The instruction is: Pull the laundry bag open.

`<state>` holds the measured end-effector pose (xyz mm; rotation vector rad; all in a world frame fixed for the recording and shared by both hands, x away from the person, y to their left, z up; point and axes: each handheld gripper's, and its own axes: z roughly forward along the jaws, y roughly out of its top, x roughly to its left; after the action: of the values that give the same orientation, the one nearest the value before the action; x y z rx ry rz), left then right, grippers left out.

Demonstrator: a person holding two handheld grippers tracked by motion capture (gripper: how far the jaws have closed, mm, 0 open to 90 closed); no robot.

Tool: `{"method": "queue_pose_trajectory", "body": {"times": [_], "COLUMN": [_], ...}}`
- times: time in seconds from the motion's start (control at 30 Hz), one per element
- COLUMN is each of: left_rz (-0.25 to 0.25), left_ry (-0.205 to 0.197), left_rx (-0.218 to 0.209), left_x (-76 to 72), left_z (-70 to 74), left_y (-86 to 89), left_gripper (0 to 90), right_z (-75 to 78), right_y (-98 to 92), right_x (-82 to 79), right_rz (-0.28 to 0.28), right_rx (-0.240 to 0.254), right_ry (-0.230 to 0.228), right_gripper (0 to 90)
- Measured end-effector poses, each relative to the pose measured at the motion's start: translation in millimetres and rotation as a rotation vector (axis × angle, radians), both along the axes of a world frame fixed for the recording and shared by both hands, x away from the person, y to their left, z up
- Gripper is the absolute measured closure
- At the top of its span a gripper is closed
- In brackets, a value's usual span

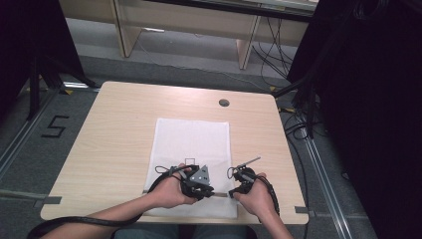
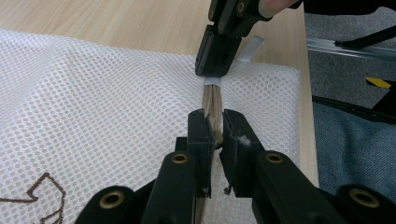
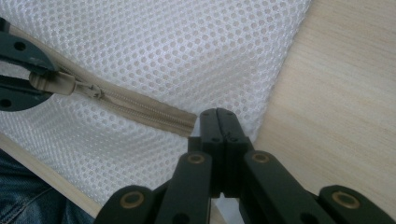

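1. The left tool (image 2: 212, 135) is clenched on the tan zipper pull (image 3: 51, 83) of a white mesh bag (image 1: 191, 144); in the right gripper view the pull sits pinched between its jaws at the left edge
2. The right tool (image 3: 225, 122) is clenched tight on the bag's fabric right at the end of the zipper (image 3: 140, 105), its jaws pressed flat together with a bit of white tab between them
3. The step in hand looks like working the zipper: one tool anchors the end while the other has the slider. Whether it is to open or close I cannot tell
4. The next move probably calls for a straight pull along the zipper line, with the right tool keeping the mesh taut so the slider does not bunch it
5. The bag lies flat at the near edge of the desk (image 1: 109, 149), in front of the person
6. A round grommet hole (image 1: 224, 102) sits well apart near the far edge; nothing else lies on the desk to obstruct the pull
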<state>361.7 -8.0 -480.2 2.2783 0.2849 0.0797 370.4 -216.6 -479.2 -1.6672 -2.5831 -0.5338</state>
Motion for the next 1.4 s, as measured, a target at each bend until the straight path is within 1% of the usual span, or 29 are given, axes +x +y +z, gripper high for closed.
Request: {"method": "queue_pose_trajectory", "body": {"times": [0.13, 0.37, 0.4, 0.43, 0.47, 0.5, 0.53, 0.63, 0.67, 0.73, 0.8, 0.83, 1.0, 1.03, 1.13, 1.17, 1.2, 1.23, 1.27, 1.3, 1.4], "left_rz": [0.000, -0.004, -0.002, -0.004, -0.002, -0.007, 0.005, 0.000, 0.005, 0.002, 0.002, 0.002, 0.000, -0.004, 0.002, -0.001, -0.001, 0.002, 0.004, 0.003, 0.000], "left_ry": [0.000, 0.000, -0.001, 0.001, -0.002, -0.007, 0.006, 0.000, 0.004, 0.005, 0.006, 0.006, 0.006, 0.005, 0.003, 0.001, 0.000, 0.006, 0.005, 0.005, 0.000], "left_rx": [0.000, 0.002, 0.001, 0.002, 0.004, -0.001, -0.003, 0.002, -0.004, 0.000, -0.001, -0.002, -0.002, 0.003, -0.005, 0.003, -0.001, -0.004, -0.003, -0.005, -0.001], "left_x": [0.0, 0.0, -0.2, -0.1, -0.2, 0.4, -0.3, -0.2, -0.5, -0.8, -0.9, -1.0, -1.2, -0.9, -0.6, -0.6, -1.0, -1.4, -1.6, -1.6, -1.4], "left_z": [0.8, 0.8, 0.7, 0.7, 0.7, 1.0, 1.2, 1.8, 1.6, 1.2, 1.4, 1.6, 1.6, 2.1, 3.6, 3.6, 3.3, 2.9, 2.6, 2.6, 3.7], "left_y": [2.3, 3.4, 3.3, 3.4, 3.6, 4.1, 4.6, 6.0, 6.5, 6.8, 6.8, 6.7, 6.7, 7.3, 9.8, 10.4, 11.0, 11.3, 11.3, 11.2, 11.5], "left_gripper": [81.4, 81.4, 81.4, 81.4, 81.4, 81.4, 81.4, 81.4, 81.4, 81.4, 81.4, 81.4, 81.4, 81.4, 81.4, 81.4, 81.4, 81.4, 81.4, 81.5, 81.4], "right_z": [0.9, 1.1, 0.0, 0.2, 0.0, 0.6, -0.2, 0.0, -0.1, 0.9, 0.9, 0.2, 0.0, -0.1, 0.4, 0.1, 0.6, -0.3, 0.4, -0.2, -0.1], "right_y": [-0.1, 0.1, 0.2, 0.1, 0.1, -0.4, -0.1, 0.0, 0.0, -0.1, 0.0, 0.5, 0.1, 0.3, -0.8, -0.9, -0.4, 0.4, 0.2, 0.5, 0.5], "right_x": [0.2, 0.0, -0.2, 0.0, -0.1, 0.3, 0.0, 0.0, 0.0, 0.2, 0.1, -0.3, -0.1, -0.3, 0.6, 0.6, 0.2, -0.3, -0.1, -0.4, -0.4], "right_rz": [0.003, 0.001, -0.003, 0.000, -0.002, 0.004, -0.001, -0.001, -0.001, 0.003, 0.003, -0.005, -0.003, -0.004, 0.011, 0.012, 0.004, -0.006, -0.001, -0.006, -0.005], "right_rx": [-0.005, -0.013, -0.009, -0.002, 0.000, -0.003, 0.002, 0.000, 0.001, -0.005, -0.006, -0.004, 0.000, -0.001, 0.002, 0.004, -0.005, -0.001, -0.006, -0.002, -0.003], "right_ry": [0.010, 0.005, -0.010, 0.002, 0.000, 0.008, -0.001, 0.000, -0.001, 0.010, 0.009, -0.001, 0.000, -0.003, 0.008, 0.006, 0.007, -0.005, 0.002, -0.004, -0.003], "right_gripper": [90.0, 90.0, 90.0, 90.0, 90.0, 90.0, 90.0, 90.0, 90.0, 90.0, 90.0, 90.0, 90.0, 90.0, 90.0, 90.0, 90.0, 90.0, 90.0, 90.0, 90.0]}}
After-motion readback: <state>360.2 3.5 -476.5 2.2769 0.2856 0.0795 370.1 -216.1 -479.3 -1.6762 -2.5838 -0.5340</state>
